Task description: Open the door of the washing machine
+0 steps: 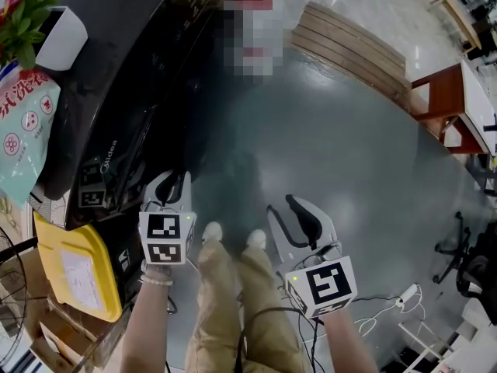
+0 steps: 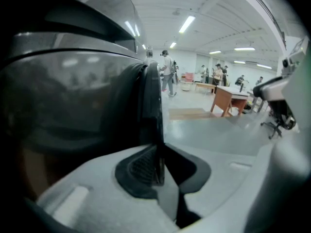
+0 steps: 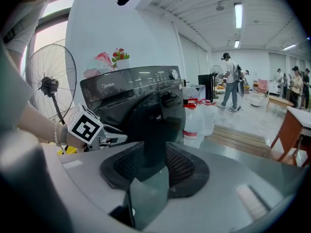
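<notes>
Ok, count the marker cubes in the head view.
2. One cube at the left, beside the washing machine; the other cube at the right, above the floor. None looks hidden.

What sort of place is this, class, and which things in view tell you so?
Probably a large open workroom or lab, not a home laundry: the washing machine stands on a wide glossy floor, with a desk and an office chair, and several people standing about under ceiling strip lights.

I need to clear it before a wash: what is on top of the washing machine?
A white pot holding a plant and a pale green printed bag sit on the washing machine top. Anything beneath the bag is covered.
</notes>
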